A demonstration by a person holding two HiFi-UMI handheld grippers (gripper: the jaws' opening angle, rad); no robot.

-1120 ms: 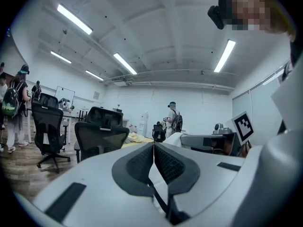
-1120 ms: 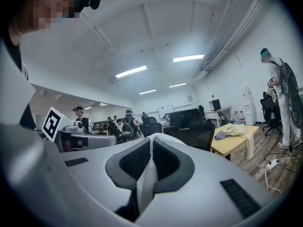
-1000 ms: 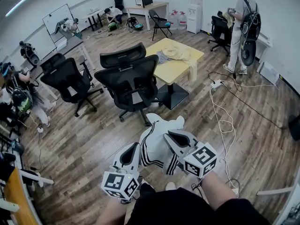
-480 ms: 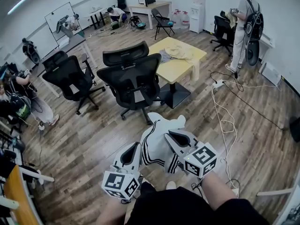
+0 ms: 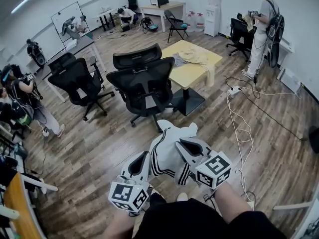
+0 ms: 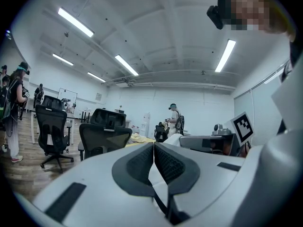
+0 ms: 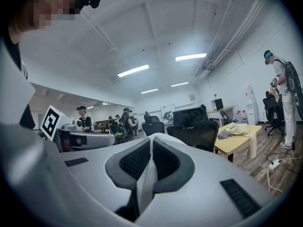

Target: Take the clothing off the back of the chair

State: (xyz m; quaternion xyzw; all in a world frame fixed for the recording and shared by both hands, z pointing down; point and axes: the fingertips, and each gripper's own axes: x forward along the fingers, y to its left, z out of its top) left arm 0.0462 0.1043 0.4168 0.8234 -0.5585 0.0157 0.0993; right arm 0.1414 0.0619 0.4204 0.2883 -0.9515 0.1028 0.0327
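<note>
A white garment with black stripes (image 5: 166,152) hangs in front of me between both grippers, above the wooden floor. My left gripper (image 5: 141,162) is shut on its left side; in the left gripper view white cloth (image 6: 159,179) is pinched between the dark pads. My right gripper (image 5: 188,146) is shut on the right side, with a fold of cloth (image 7: 146,183) between its pads. The black mesh office chair (image 5: 144,85) stands further off with its back bare, and it also shows in the gripper views as the chair (image 6: 102,139) and the chair (image 7: 196,126).
A yellow table (image 5: 185,73) with a heap of light clothes stands behind the chair. A second black chair (image 5: 76,82) is at its left. A white cable (image 5: 240,129) snakes over the floor at right. A person (image 5: 262,28) stands far right; others sit at left.
Both grippers and the garment stay where they were. The head view has drifted slightly, so the chairs and table sit a little further right.
</note>
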